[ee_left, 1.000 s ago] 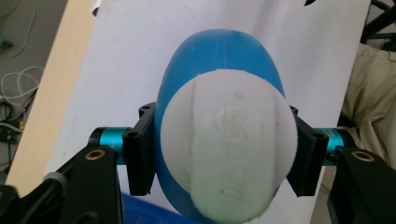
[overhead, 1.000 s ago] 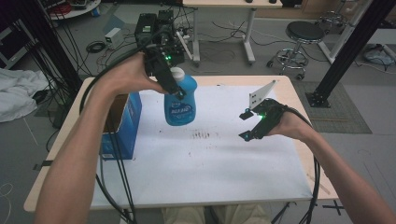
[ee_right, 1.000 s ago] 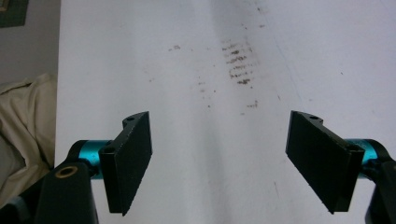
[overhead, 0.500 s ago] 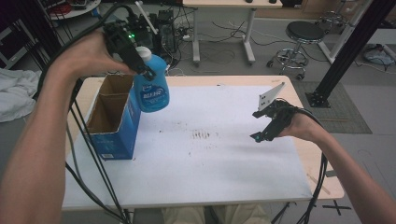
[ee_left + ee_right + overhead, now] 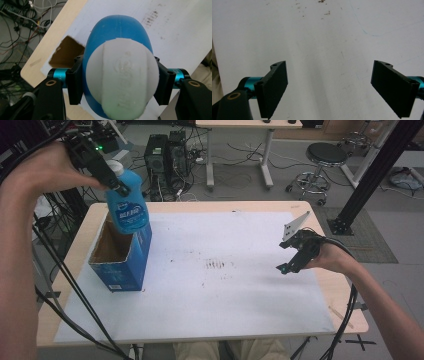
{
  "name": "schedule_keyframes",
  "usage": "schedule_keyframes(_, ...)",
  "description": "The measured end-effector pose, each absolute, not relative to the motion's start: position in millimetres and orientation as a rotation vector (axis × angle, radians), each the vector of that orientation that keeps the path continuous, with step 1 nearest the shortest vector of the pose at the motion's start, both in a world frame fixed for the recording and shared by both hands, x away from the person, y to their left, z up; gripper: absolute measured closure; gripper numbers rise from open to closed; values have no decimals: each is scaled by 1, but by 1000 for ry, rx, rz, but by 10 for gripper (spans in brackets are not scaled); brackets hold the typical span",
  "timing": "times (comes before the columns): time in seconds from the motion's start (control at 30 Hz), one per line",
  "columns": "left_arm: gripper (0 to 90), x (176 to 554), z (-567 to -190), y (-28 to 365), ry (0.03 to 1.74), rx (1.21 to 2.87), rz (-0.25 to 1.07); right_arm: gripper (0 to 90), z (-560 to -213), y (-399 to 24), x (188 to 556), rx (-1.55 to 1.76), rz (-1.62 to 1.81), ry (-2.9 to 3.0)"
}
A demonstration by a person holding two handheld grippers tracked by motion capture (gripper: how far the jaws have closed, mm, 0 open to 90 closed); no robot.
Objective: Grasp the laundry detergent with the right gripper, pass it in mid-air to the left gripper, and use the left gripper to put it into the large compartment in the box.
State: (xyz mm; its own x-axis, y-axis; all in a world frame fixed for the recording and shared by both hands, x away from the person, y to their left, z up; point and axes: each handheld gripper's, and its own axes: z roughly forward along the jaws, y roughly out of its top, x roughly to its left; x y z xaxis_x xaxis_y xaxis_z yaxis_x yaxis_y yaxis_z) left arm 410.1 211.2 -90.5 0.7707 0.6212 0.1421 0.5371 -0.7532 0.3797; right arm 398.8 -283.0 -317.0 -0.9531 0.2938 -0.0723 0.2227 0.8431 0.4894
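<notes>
A blue bottle (image 5: 128,212) with a white cap (image 5: 122,80) hangs over the open top of a blue cardboard box (image 5: 120,265) at the table's left side. My left gripper (image 5: 116,184) is shut on the bottle's neck just under the cap, one jaw on each side. In the left gripper view the brown inside of the box (image 5: 65,52) lies below and to the left of the bottle (image 5: 117,35). My right gripper (image 5: 289,264) hovers low over the white sheet (image 5: 225,290) near the table's right edge. Its jaws have just been opening and now stand wide with nothing between them (image 5: 329,86).
The white sheet carries dark smudges (image 5: 217,265) in the middle. Black cables (image 5: 65,285) trail from the left gripper across the table's left front. Behind the table stand computer towers (image 5: 165,150), a stool (image 5: 325,157) and a black slanted post (image 5: 375,170).
My left hand has carried the bottle left and upward, from over the middle of the sheet to above the box. The right hand has shifted a little to the right.
</notes>
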Motion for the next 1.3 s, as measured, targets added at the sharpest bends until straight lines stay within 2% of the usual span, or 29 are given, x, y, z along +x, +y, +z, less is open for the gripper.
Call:
schedule_keyframes(0.3, 382, 409, -103, 238, 981, 2676, 383, 132, -320, -292, 398, 433, 705, 2859)
schedule_keyframes(0.53, 382, 408, -120, 247, 987, 2697, 352, 132, -321, -295, 396, 442, 700, 2853)
schedule_keyframes(1.07, 382, 423, -199, 257, 996, 2769, 231, 132, -331, -299, 394, 471, 664, 2854)
schedule_keyframes(1.3, 382, 429, -235, 255, 933, 2837, 183, 133, -337, -298, 395, 471, 652, 2855)
